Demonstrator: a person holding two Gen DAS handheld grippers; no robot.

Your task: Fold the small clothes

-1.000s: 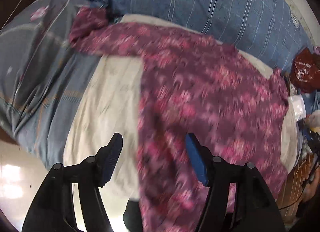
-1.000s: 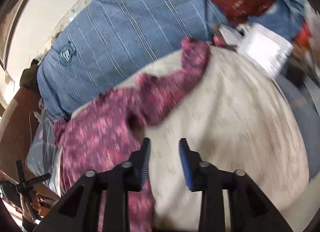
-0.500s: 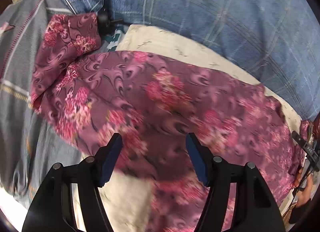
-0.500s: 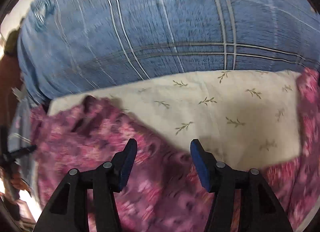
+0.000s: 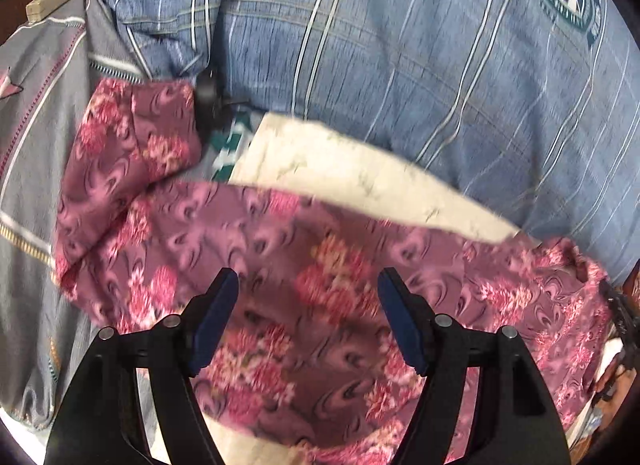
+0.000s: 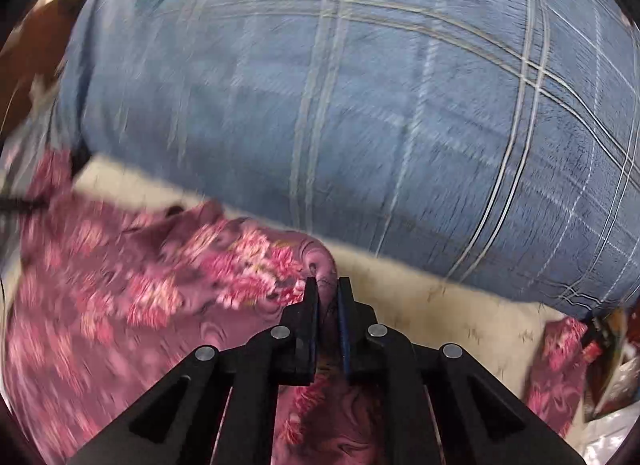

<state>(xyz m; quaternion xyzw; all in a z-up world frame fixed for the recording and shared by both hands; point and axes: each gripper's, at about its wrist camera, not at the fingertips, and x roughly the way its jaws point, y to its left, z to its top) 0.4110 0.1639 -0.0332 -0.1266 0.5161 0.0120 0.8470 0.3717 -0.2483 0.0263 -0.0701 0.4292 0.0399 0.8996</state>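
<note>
A purple garment with pink flowers (image 5: 248,249) lies spread on a cream cloth (image 5: 344,177). My left gripper (image 5: 308,293) is open, its blue pads just above the garment's upper part, holding nothing. A sleeve (image 5: 132,145) lies folded at the left. In the right wrist view my right gripper (image 6: 328,289) is shut on a raised fold of the garment (image 6: 160,285) at its top edge, fabric pinched between the pads. Another sleeve end (image 6: 560,349) lies at the right on the cream cloth (image 6: 460,305).
A large blue checked pillow (image 5: 400,45) bulges just behind the cream cloth and fills the right wrist view (image 6: 360,105). Grey bedding (image 5: 36,145) lies at the left. A small black object (image 5: 208,93) sits by the sleeve. Red packaging (image 6: 612,365) lies at the far right.
Both grippers moved forward toward the garment's top edge. The right gripper, open half a second ago, has shut on the fabric. The left gripper stayed open.
</note>
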